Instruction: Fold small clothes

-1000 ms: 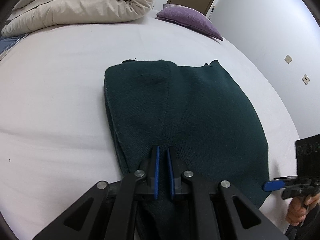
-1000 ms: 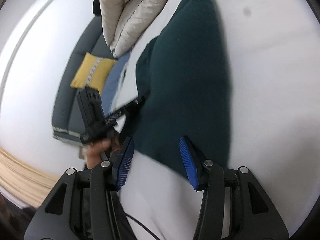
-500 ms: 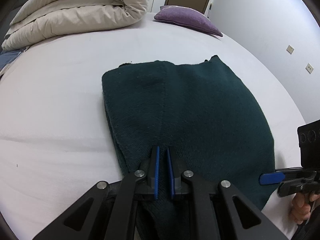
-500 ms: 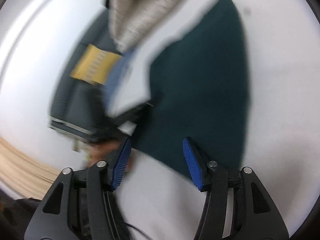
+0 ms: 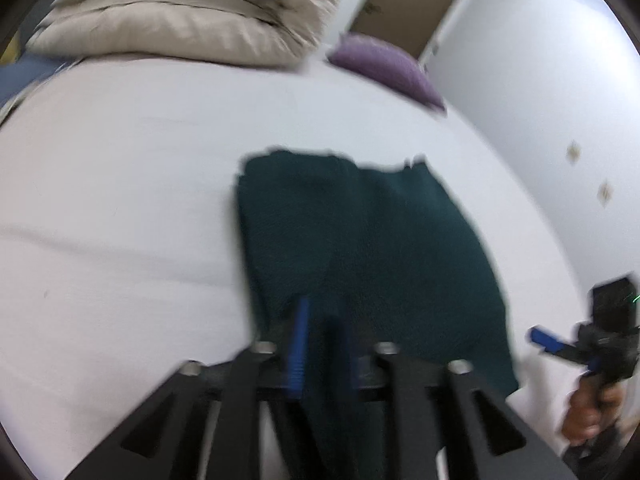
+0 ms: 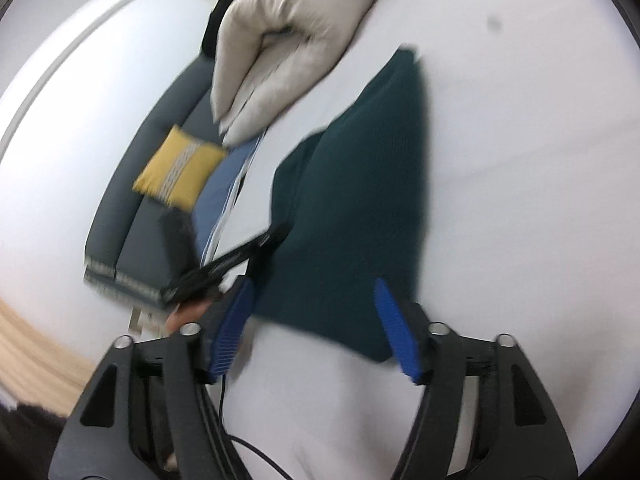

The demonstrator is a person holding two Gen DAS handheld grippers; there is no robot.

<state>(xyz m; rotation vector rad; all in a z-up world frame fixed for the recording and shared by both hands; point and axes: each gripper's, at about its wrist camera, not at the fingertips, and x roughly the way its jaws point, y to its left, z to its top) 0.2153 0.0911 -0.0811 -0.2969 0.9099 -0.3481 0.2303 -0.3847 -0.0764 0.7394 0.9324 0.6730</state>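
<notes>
A dark green knitted garment (image 5: 372, 240) lies folded flat on the white bed (image 5: 120, 184); it also shows in the right wrist view (image 6: 352, 208). My left gripper (image 5: 318, 344) sits at the garment's near edge, its blue pads nearly closed with green fabric between them. The view is blurred by motion. My right gripper (image 6: 316, 328) is open and empty, hovering just off the garment's near corner. It also shows at the right edge of the left wrist view (image 5: 548, 340).
A rolled beige duvet (image 5: 192, 16) and a purple pillow (image 5: 384, 68) lie at the far end of the bed. A grey sofa (image 6: 152, 184) with a yellow cushion (image 6: 180, 168) stands beside the bed. A wall with a door is behind.
My left gripper has pulled back and lifted a little, still on the garment's edge. My right gripper has swung, staying open beside the garment's corner.
</notes>
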